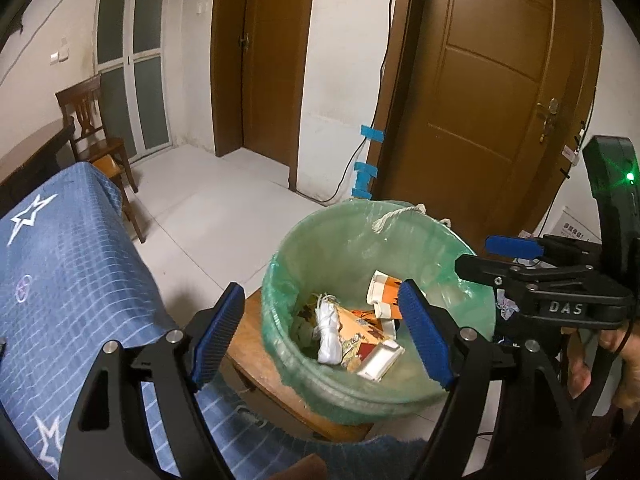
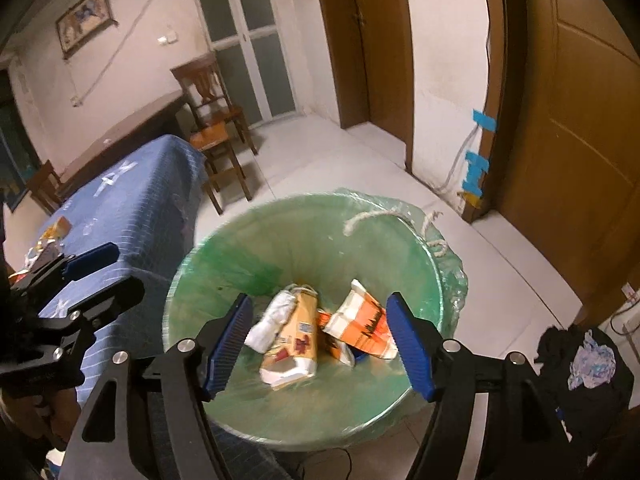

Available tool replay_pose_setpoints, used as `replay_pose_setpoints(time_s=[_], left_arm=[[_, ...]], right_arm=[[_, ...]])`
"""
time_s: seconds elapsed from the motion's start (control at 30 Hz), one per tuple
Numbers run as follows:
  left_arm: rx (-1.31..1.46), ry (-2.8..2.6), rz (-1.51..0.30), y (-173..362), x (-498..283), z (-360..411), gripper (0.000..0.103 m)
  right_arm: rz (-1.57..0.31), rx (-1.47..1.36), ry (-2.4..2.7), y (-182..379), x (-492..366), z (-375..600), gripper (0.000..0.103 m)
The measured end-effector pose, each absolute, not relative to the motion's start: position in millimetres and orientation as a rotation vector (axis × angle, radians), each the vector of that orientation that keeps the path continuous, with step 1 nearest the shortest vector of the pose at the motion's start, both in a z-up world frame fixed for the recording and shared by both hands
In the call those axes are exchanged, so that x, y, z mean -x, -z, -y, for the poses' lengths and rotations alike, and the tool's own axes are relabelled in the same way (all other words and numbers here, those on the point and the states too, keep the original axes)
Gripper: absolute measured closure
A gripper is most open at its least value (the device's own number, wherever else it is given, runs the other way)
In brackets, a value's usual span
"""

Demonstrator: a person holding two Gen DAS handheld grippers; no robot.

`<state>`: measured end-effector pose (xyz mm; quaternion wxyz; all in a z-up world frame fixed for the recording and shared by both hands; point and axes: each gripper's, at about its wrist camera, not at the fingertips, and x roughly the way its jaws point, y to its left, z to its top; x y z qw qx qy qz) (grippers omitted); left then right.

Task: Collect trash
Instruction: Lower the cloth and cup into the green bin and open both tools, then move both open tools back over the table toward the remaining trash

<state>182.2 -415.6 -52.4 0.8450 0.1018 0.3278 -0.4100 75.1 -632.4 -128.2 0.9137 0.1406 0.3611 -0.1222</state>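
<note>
A bin (image 1: 280, 280) lined with a green plastic bag (image 2: 224, 248) stands on a low wooden stool (image 1: 260, 360). Inside lie a crumpled white wrapper (image 1: 328, 336), a yellow-orange carton (image 2: 296, 340) and an orange-and-white paper cup (image 2: 360, 320). My left gripper (image 1: 322, 300) hangs open over the bin's near side with nothing between its blue pads. My right gripper (image 2: 320, 300) is also open above the bin's middle and grips nothing. The cup and carton lie below it in the bin. Each gripper shows at the edge of the other's view: the right gripper (image 1: 516, 256) and the left gripper (image 2: 96, 272).
A table under a blue star-patterned cloth (image 1: 60, 280) stands left of the bin, with more litter (image 2: 52, 236) at its far end. Behind it are wooden chairs (image 2: 212, 120). Brown doors (image 1: 500, 80) and a taped cable (image 1: 368, 160) lie beyond. A dark bundle (image 2: 580, 360) sits on the floor at right.
</note>
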Motion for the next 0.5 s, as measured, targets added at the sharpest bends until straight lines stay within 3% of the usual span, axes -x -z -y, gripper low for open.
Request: replay_pose_setpoints(time_s=[0.5], left_arm=[[-0.207, 0.765, -0.572, 14.2, -149.6, 267.9, 0.027]], right_arm=[[-0.585, -0.242, 0.113, 124.9, -27.7, 498.6, 0.011]])
